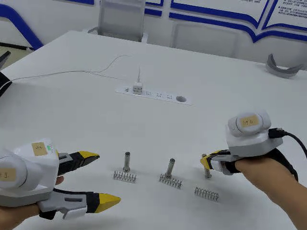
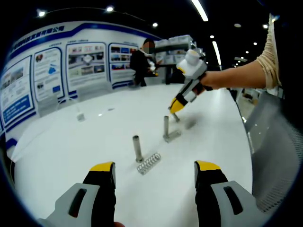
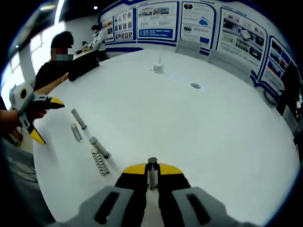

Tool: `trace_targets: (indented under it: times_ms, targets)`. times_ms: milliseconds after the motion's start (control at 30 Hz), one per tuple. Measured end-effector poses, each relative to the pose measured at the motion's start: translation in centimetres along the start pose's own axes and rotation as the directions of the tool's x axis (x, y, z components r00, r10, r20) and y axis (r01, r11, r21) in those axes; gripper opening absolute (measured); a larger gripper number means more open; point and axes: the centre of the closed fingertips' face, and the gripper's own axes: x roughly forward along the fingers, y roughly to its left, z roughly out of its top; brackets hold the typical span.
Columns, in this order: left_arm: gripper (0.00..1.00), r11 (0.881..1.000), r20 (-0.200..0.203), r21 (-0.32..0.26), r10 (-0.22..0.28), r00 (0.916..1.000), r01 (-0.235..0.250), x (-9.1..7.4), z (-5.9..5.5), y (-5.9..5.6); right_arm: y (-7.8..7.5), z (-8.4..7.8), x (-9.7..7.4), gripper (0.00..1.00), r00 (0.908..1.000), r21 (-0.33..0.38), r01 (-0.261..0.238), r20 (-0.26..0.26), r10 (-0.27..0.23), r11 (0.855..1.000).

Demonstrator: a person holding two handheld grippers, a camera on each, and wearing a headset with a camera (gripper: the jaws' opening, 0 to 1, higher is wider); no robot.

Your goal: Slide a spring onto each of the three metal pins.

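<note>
Here, three short cylindrical metal pins (image 1: 170, 167) stood on the smooth white table (image 1: 96, 120), with a coiled wire spring (image 1: 171, 181) lying flat just beside each. The right gripper (image 1: 206, 162), white-shelled and yellow-tipped, was clamped on the right pin (image 3: 152, 172). The left gripper (image 1: 106, 177) had its jaws wide apart, near the left pin (image 1: 126, 161). Writing on the tan stickers (image 1: 248, 121) on both shells was too small to read.

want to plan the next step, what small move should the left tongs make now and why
Probably lower the open left tongs onto the spring lying beside the left pin and close on it: every spring lies on the table, and the right tongs are shut on the right pin.
</note>
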Motion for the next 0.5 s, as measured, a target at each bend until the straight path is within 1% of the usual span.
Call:
trace_targets:
  times_ms: [300, 500]
  targets:
    - [0.69, 1.000, -0.004, 0.005, -0.006, 1.0000, 0.006, 0.0, 0.1, -0.4, 0.3, -0.7, -1.1, 0.09, 0.9998, 0.022, -0.005, 0.020, 0.004, 1.000]
    - [0.69, 1.000, -0.004, 0.007, -0.010, 0.9999, 0.010, 0.2, 0.2, -0.6, 0.4, -1.1, -1.5, 0.09, 0.9998, 0.026, -0.007, 0.021, 0.007, 1.000]
